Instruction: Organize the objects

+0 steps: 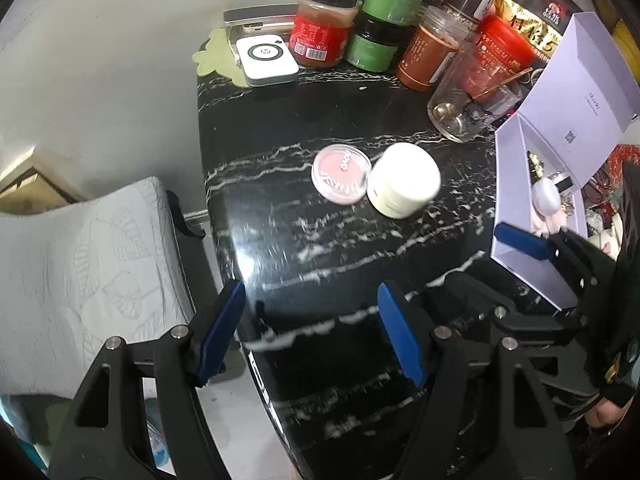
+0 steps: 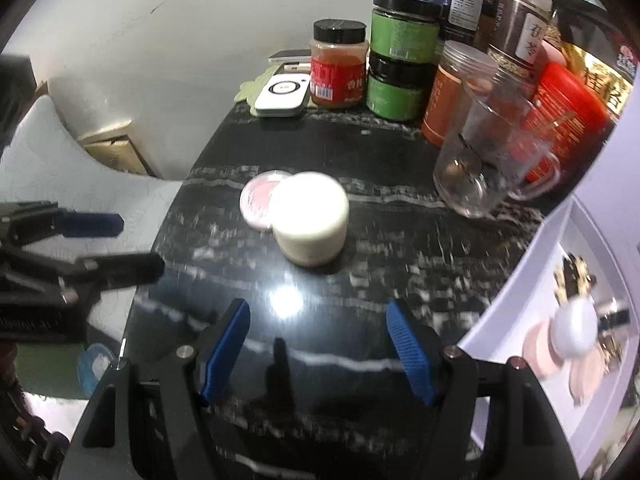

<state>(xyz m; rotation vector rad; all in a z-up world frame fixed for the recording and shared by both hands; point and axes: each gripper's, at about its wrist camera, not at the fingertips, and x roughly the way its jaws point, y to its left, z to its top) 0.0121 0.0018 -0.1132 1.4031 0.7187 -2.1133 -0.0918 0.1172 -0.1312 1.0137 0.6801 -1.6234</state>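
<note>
A: We are logging the black marble table (image 2: pixel 360 360) first, then the open white box (image 1: pixel 516 184) sitting at its right edge. We are seeing a white egg-shaped item (image 1: pixel 545 196), pink round pads and some small dark and gold bits lying inside it.

B: We are noting the jars crowding the back: two green-labelled jars (image 2: pixel 402 60) stacked one on the other, a red-labelled jar with a black lid (image 2: pixel 338 68) holding reddish paste, and an orange-filled clear jar (image 2: pixel 450 92). The glass mug (image 2: pixel 484 164) is standing in front of them, holding a spoon and little else.

A: We are finding the white cream jar (image 1: pixel 404 184) mid-table, lid on, touching the pink compact (image 1: pixel 340 174) lying flat just left of it.

B: The left gripper (image 1: pixel 312 332) is hovering over the near table edge, jaws spread, pinching nothing. The right gripper (image 2: pixel 318 350) is hanging likewise spread and empty, short of the cream jar.
</note>
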